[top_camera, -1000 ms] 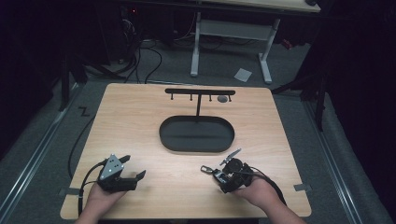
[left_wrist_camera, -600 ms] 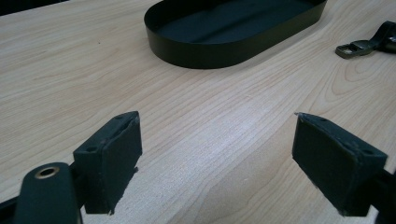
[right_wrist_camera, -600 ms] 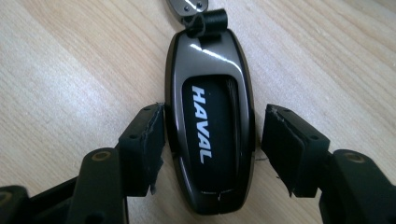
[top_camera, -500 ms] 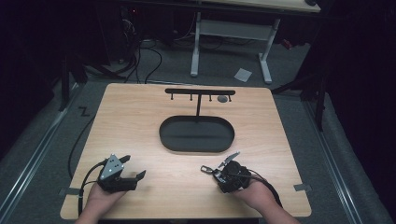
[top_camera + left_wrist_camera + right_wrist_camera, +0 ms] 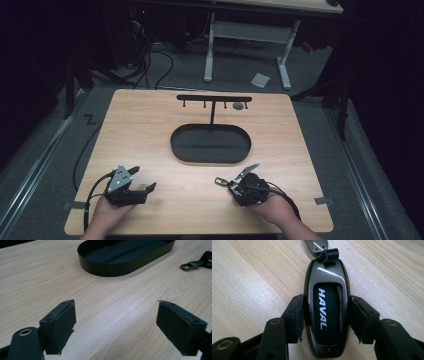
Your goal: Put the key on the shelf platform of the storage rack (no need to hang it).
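— Fingers first, please: what does the right gripper (image 5: pixel 325 315) do?

— Its two pads press on both long sides of a dark key fob (image 5: pixel 326 312) with the word HAVAL on it. So the fob is pinched between the jaws, just above the table (image 5: pixel 150 130), at the near right part of it.

— And how does the fob lie?

— Its long axis runs straight out from the gripper, along the jaws. At the far end a short black loop joins a metal clasp (image 5: pixel 220 181), which points toward the left side of the table.

— The left gripper (image 5: pixel 116 326)?

— Spread wide, nothing between the pads, only wood. It rests at the near left corner.

— What is beyond the grippers?

— A black oval tray (image 5: pixel 210 144) in the middle, and behind it a black rack (image 5: pixel 214 99) with small hooks. Both are ahead of the fob and slightly to the left. The right hand is clearly the nearer one, I think.

— Any change from one second before?

— Small one. The right gripper sits a little lower and nearer to the person; the left one has not moved.
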Action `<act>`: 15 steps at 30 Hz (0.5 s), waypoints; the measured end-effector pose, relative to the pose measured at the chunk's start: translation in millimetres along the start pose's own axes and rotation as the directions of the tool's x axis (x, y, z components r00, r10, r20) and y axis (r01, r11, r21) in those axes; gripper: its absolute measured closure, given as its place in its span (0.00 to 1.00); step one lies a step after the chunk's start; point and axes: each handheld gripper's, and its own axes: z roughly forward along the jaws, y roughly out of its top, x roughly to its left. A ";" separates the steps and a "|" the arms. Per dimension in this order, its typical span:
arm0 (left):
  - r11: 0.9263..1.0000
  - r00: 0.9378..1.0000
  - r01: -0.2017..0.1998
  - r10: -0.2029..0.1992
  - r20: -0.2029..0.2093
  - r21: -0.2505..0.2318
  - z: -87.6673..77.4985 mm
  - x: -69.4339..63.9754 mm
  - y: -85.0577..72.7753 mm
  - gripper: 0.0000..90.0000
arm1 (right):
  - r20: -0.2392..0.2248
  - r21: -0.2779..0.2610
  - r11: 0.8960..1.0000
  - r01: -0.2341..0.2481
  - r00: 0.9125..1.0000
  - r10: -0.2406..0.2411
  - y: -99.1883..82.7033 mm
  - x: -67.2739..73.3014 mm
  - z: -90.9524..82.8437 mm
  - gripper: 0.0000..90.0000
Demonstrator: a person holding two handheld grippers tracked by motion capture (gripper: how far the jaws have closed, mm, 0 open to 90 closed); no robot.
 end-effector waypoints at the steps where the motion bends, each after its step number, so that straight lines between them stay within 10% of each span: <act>1: 1.000 1.000 0.000 0.000 0.000 0.000 0.0 0.1 0.0 0.19 | 0.000 -0.001 1.000 0.000 1.000 0.000 0.2 -0.1 0.1 0.54; 15: 1.000 1.000 0.000 0.000 -0.002 0.000 0.1 0.1 0.1 0.19 | 0.037 -0.054 0.998 -0.037 0.999 0.039 10.8 -8.0 -20.8 0.54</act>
